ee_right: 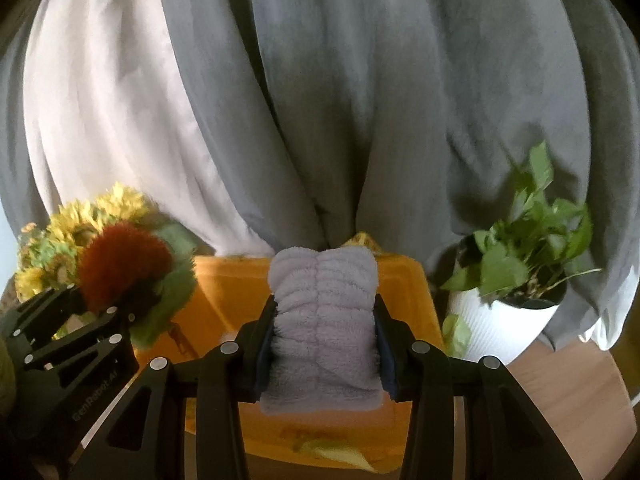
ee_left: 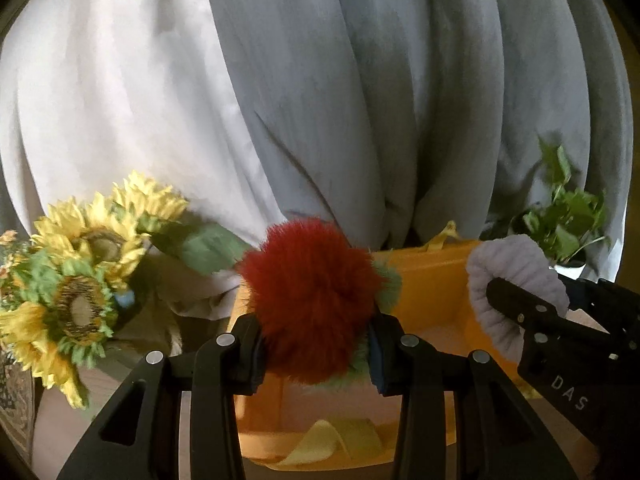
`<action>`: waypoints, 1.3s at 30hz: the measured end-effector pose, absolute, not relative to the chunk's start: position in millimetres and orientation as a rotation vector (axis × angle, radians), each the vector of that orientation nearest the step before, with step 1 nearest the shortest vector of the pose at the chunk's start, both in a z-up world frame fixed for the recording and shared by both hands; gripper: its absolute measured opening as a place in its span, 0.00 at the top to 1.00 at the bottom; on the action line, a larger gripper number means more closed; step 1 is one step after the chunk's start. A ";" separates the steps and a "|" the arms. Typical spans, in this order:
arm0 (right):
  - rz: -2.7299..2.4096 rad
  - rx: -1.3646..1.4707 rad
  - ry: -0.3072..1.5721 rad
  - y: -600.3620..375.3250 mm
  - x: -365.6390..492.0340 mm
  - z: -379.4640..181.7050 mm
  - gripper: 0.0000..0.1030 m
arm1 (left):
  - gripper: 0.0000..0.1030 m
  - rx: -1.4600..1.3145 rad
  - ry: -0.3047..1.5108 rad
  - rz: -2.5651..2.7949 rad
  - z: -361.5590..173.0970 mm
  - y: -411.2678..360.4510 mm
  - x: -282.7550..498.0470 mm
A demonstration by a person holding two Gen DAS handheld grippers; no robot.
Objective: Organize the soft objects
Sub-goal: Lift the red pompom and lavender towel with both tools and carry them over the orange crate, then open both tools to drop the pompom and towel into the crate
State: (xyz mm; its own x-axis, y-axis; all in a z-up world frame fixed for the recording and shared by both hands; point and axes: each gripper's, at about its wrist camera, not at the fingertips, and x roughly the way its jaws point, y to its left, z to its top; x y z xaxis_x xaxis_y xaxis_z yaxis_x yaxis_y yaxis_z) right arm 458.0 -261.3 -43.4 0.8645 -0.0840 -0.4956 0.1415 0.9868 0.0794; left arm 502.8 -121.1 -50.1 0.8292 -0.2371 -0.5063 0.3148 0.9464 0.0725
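Note:
My left gripper (ee_left: 316,344) is shut on a fluffy red pompom (ee_left: 312,296) with green fur behind it, held above an orange bin (ee_left: 432,280). It also shows at the left of the right wrist view (ee_right: 124,268). My right gripper (ee_right: 324,344) is shut on a folded lavender plush cloth (ee_right: 324,320), held above the same orange bin (ee_right: 224,292). The cloth (ee_left: 516,280) and the right gripper show at the right of the left wrist view. A yellow strap (ee_left: 332,440) lies inside the bin.
Artificial sunflowers (ee_left: 80,264) stand at the left. A green plant in a white pot (ee_right: 504,324) stands at the right. Grey and white curtains (ee_right: 320,100) hang close behind the bin. Wooden floor (ee_right: 568,396) shows at the lower right.

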 end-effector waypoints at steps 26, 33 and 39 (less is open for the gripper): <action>-0.176 0.114 0.590 -271.2 467.8 -55.7 0.32 | 0.31 0.157 0.542 -0.294 -52.2 -112.6 497.7; -0.180 0.104 0.533 -267.1 434.3 -32.8 0.32 | 0.26 0.142 0.502 -0.278 -31.2 -102.3 463.0; -0.176 0.101 0.498 -260.2 406.1 -17.4 0.32 | 0.25 0.129 0.482 -0.259 -18.1 -89.5 434.6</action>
State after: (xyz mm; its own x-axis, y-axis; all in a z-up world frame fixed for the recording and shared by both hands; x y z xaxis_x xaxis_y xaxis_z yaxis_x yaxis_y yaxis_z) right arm 406.1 -260.2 -17.4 0.8640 -0.1431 -0.4827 0.1920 0.9800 0.0531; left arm 434.6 -89.5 -18.1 0.8544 -0.2154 -0.4728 0.2757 0.9593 0.0611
